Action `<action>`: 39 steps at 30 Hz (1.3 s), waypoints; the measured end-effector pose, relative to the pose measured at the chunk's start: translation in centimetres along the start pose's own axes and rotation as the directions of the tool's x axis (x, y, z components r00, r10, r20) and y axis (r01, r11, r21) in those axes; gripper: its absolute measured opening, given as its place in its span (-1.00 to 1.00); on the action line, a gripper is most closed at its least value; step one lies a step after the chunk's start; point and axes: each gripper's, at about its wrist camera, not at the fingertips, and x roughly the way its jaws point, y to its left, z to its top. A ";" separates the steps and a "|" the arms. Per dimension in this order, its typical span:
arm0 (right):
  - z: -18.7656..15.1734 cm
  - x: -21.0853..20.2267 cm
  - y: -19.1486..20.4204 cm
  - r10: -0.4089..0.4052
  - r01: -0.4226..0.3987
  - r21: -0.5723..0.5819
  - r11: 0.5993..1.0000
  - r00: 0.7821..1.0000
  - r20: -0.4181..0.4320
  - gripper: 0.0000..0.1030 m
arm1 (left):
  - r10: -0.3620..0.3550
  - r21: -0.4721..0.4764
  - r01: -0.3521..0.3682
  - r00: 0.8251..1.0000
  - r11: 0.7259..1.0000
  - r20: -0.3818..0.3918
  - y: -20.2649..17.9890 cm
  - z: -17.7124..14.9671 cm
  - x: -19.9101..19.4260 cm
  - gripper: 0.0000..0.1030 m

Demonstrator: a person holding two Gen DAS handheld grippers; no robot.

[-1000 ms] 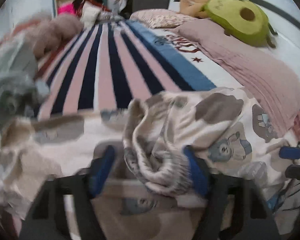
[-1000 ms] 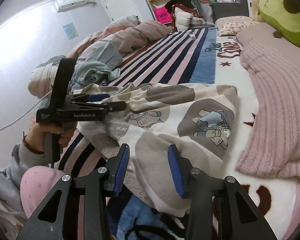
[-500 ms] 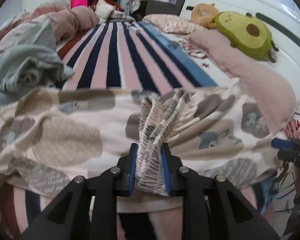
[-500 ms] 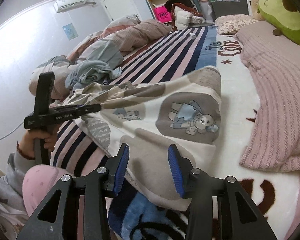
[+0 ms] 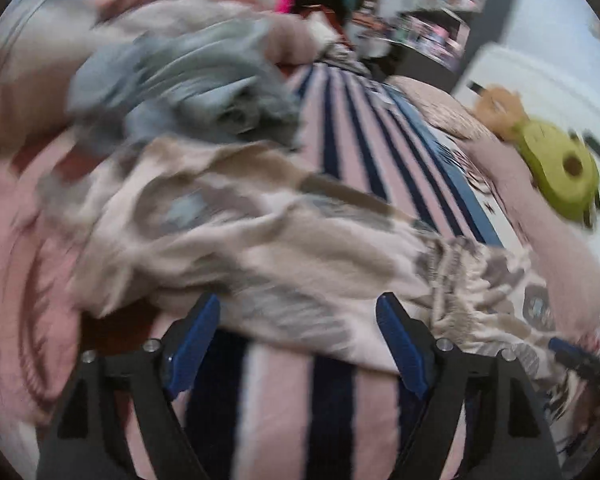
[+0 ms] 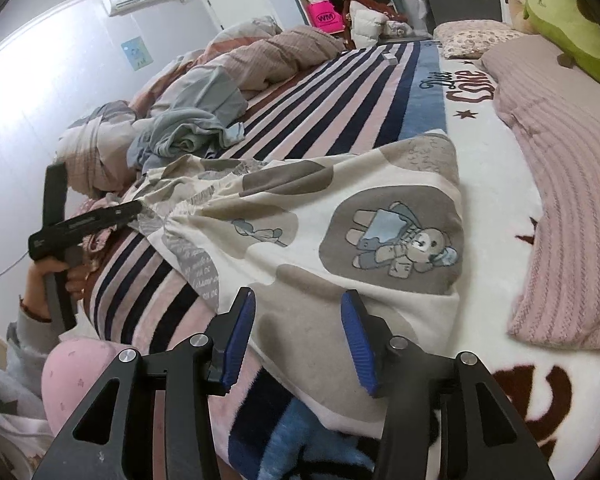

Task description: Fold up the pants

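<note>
The pants (image 6: 340,216) are cream with grey patches and a bear print, spread flat across the striped bed. Their gathered waistband (image 6: 188,204) lies at the left. In the blurred left wrist view the pants (image 5: 228,232) fill the middle. My left gripper (image 5: 296,340) is open and empty, just in front of the near edge of the cloth; from the right wrist view it (image 6: 136,210) sits at the waistband. My right gripper (image 6: 298,344) is open and empty over the near hem of the pants.
The striped blanket (image 6: 340,92) covers the bed. A heap of grey-blue clothes (image 6: 188,132) and a pink duvet lie at the left. A pink ribbed blanket (image 6: 560,184), a floral pillow (image 6: 472,38) and an avocado plush (image 6: 568,20) lie at the right.
My left gripper has let go of the waistband and opened, and has swung left. The pants now lie flatter on the bed. My right gripper stays open in place.
</note>
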 end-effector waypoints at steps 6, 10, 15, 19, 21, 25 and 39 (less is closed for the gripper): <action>1.0 1.2 1.0 0.004 -0.004 -0.001 1.000 1.000 -0.014 -0.20 | -0.047 -0.145 0.042 0.998 0.989 -0.030 4.0 -2.1 1.4 0.50; 1.5 1.6 1.6 -0.006 0.005 -0.009 1.000 1.000 -0.025 -0.20 | -0.045 -0.167 0.049 0.999 0.985 0.026 3.8 -0.7 2.8 0.51; 1.9 1.9 2.1 -0.025 0.025 -0.017 1.000 0.999 -0.038 -0.20 | 0.011 -0.208 0.008 0.996 0.978 0.089 4.8 1.7 4.8 0.47; 2.1 2.4 2.2 -0.042 0.041 -0.022 0.999 0.998 -0.055 -0.20 | 0.034 -0.222 -0.005 0.991 0.975 0.129 4.8 3.4 5.2 -0.71; 2.1 2.4 2.2 -0.045 0.043 -0.022 0.999 0.997 -0.057 -0.20 | 0.028 -0.178 0.005 0.982 0.984 0.186 3.6 4.0 4.0 -0.80; 2.0 1.7 1.9 -0.039 0.039 -0.004 0.999 0.999 -0.033 -0.20 | -0.031 -0.026 0.041 0.953 0.999 0.303 -0.8 5.3 0.4 -0.84; -1.2 -4.8 -0.9 -0.019 0.016 0.036 0.999 0.995 0.098 -0.20 | -0.332 0.671 0.381 0.920 0.636 -0.208 -26.8 -0.5 3.9 -0.84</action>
